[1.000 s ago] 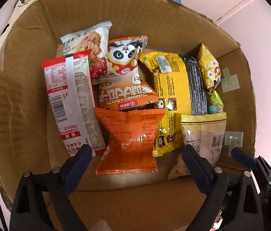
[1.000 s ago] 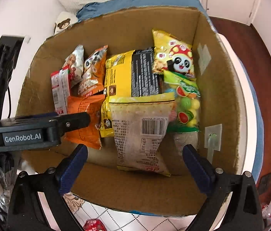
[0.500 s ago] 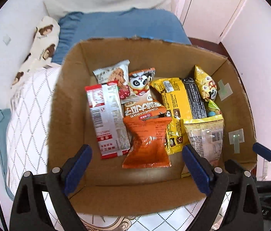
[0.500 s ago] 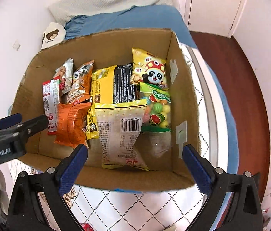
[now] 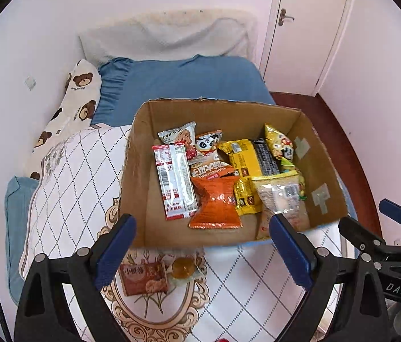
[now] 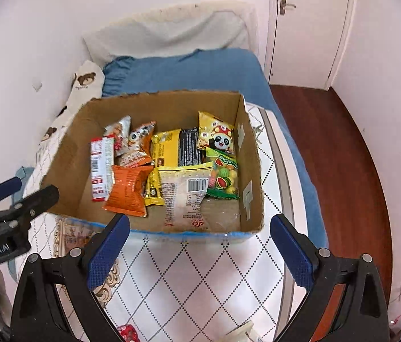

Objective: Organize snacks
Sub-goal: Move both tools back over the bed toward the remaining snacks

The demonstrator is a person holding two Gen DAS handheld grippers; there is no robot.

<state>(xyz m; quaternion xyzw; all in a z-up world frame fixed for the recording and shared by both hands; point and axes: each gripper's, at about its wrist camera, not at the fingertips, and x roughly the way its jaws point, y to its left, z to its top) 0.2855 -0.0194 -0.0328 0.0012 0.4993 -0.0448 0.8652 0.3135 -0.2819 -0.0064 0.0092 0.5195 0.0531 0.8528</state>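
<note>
On bed, cardboard box holds snack packets (orange bag nearest front); left gripper and right gripper both spread wide, empty, above box's near edge

Both the left gripper and the right gripper are black plastic frames with silver screws at the finger roots and blue pads lining the fingers. White "GenRobot.AI" lettering marks the left one's body at the right-wrist picture's left edge; "DAS" marks the right one's at the left-wrist picture's lower right.
</note>
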